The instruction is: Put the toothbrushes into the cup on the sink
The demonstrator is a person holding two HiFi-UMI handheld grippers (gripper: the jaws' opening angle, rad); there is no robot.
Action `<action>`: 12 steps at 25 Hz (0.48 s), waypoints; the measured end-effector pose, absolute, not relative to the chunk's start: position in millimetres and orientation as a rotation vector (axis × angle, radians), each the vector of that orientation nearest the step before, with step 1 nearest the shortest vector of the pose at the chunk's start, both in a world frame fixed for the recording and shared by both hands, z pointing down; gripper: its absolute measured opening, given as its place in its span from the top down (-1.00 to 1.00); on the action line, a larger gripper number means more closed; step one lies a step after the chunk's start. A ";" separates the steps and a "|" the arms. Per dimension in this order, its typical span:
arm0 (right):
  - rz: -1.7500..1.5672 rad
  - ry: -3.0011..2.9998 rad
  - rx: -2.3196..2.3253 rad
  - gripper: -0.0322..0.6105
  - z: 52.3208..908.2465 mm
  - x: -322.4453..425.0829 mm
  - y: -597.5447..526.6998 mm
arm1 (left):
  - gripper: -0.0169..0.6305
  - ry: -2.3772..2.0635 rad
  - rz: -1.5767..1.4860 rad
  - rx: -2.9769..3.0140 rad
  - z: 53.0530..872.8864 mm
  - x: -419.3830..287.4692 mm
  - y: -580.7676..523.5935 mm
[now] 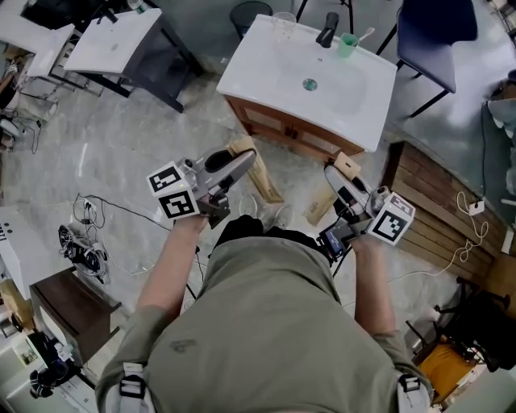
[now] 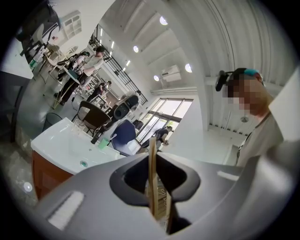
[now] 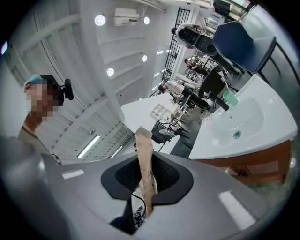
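Observation:
I stand a step back from a white sink [image 1: 266,60] on a wooden cabinet. By its black faucet [image 1: 327,28] stands a green cup [image 1: 347,45] with one toothbrush in it. My left gripper [image 1: 244,167] is shut on a tan paper-wrapped toothbrush [image 1: 262,184]. My right gripper [image 1: 336,176] is shut on a second wrapped toothbrush [image 1: 329,202]. In the left gripper view the packet [image 2: 152,164] stands edge-on between the jaws, with the sink [image 2: 61,145] and cup [image 2: 103,143] far off at the left. The right gripper view has its brown packet [image 3: 144,159] pinched upright, the sink [image 3: 253,126] and cup [image 3: 229,99] at the right.
A blue chair [image 1: 435,32] stands right of the sink, and a clear glass [image 1: 283,24] sits on its back rim. Wooden decking [image 1: 435,214] lies on the floor at the right. Cables [image 1: 85,238] and a dark cabinet [image 1: 68,302] are at my left; another white table [image 1: 113,40] stands far left.

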State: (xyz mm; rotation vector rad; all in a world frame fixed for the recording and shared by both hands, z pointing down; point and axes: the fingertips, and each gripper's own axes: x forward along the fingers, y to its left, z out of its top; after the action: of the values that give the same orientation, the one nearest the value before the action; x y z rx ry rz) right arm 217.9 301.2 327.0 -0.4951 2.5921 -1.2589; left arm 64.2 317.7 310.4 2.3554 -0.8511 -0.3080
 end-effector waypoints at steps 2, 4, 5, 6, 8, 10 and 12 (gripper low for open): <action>-1.265 2.595 -0.495 0.73 329.9 216.2 298.4 | 0.82 -0.854 -0.305 2.350 313.8 62.6 315.9; -1.269 2.599 -0.495 0.73 331.0 215.1 297.5 | 0.82 -0.857 -0.306 2.346 315.0 61.0 315.3; -1.270 2.601 -0.495 0.73 331.2 214.8 297.4 | 0.82 -0.859 -0.308 2.345 315.3 60.5 315.3; -1.271 2.604 -0.495 0.73 331.4 214.7 297.5 | 0.82 -0.861 -0.310 2.343 315.6 60.1 315.5; -1.273 2.609 -0.496 0.73 332.0 214.1 297.1 | 0.82 -0.863 -0.312 2.339 316.8 59.1 315.4; -1.277 2.611 -0.498 0.73 332.8 211.3 293.7 | 0.82 -0.863 -0.314 2.335 318.4 56.4 312.2; -1.280 2.612 -0.502 0.73 334.1 206.9 287.9 | 0.82 -0.859 -0.314 2.331 320.8 52.6 306.6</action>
State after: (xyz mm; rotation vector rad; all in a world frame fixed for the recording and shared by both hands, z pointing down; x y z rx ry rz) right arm 206.9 287.9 334.1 -0.5024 2.6123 -1.2799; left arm 52.6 306.6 320.8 2.3306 -0.8594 -0.3138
